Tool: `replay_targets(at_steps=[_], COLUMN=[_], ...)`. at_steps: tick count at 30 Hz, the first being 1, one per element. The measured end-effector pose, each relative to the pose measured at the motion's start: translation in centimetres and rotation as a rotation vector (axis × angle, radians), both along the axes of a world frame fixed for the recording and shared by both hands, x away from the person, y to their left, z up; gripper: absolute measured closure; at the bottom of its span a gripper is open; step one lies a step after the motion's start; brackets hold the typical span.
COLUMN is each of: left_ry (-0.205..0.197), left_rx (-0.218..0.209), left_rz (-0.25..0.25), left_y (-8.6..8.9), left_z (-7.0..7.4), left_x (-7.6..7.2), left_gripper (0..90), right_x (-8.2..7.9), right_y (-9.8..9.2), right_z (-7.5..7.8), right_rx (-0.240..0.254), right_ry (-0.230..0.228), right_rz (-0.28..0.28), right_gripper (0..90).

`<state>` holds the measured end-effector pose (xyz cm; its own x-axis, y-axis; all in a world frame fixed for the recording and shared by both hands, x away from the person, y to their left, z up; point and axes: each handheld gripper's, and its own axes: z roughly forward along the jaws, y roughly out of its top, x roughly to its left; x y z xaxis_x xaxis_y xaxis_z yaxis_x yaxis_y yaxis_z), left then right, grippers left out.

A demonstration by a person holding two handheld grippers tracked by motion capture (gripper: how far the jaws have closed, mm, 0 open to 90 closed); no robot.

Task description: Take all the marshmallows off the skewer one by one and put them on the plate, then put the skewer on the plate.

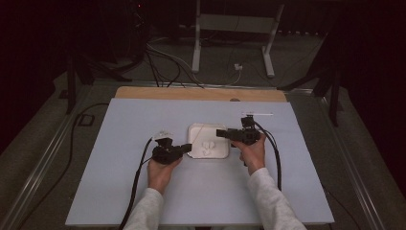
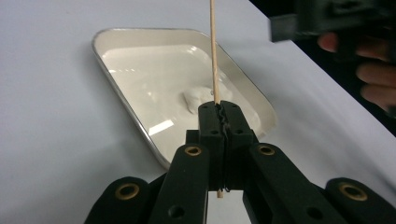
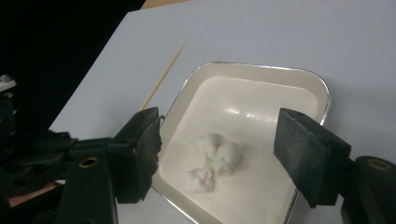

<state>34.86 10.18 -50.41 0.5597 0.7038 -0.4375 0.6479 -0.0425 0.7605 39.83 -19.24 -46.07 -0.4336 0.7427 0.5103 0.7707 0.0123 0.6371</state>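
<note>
Skewering step, by the look of it: thin wooden skewer clamped in the left tongs, jaws tight together on its lower part, tip pointing away over the shallow white rectangular tray. Three small white lumps, perhaps marshmallows or dough, hard to tell, lying close together near the middle of the tray, just beyond the left tongs and beside the skewer's shaft. Right tongs standing apart, nothing between the pads, hovering over the near side of the tray with the lumps framed in the gap. On the pale blue bench, both tongs flanking the tray, left at its near-left corner, right at its right edge. Next move probably calls for closing gently on one lump, then lining it up with the skewer's point without crushing it.
</note>
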Motion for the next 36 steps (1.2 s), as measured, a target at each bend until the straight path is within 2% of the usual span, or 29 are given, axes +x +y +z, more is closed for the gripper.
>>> replay_targets(at_steps=[5, 10, 16, 26, 30, 36], left_ry=[0.001, -0.004, -0.023, -0.037, -0.028, -0.017], left_rx=[0.002, 0.016, 0.063, 0.104, 0.107, 0.119], left_rz=[0.053, 0.085, 0.126, 0.189, 0.216, 0.226], left_y=[-0.9, -1.6, -2.2, -3.9, -4.3, -4.9], left_z=[-0.4, -0.6, -0.6, -0.6, -0.7, -1.1], left_x=[0.4, 0.6, 0.6, 0.4, 0.4, 0.4], left_gripper=[90.0, 90.0, 90.0, 89.7, 89.7, 89.7], right_x=[-0.4, -0.6, -0.8, -1.0, -1.0, -1.1], right_y=[0.1, -0.1, 0.0, 0.1, 0.0, 0.0], right_z=[0.4, 0.3, 0.3, 0.4, 0.4, 0.4], right_rx=[-0.021, -0.026, -0.032, -0.040, -0.040, -0.041], right_ry=[-0.028, -0.027, -0.029, -0.037, -0.040, -0.042], right_rz=[0.012, 0.013, 0.017, 0.028, 0.030, 0.034], right_gripper=[30.5, 30.4, 30.1, 30.0, 30.0, 30.0])
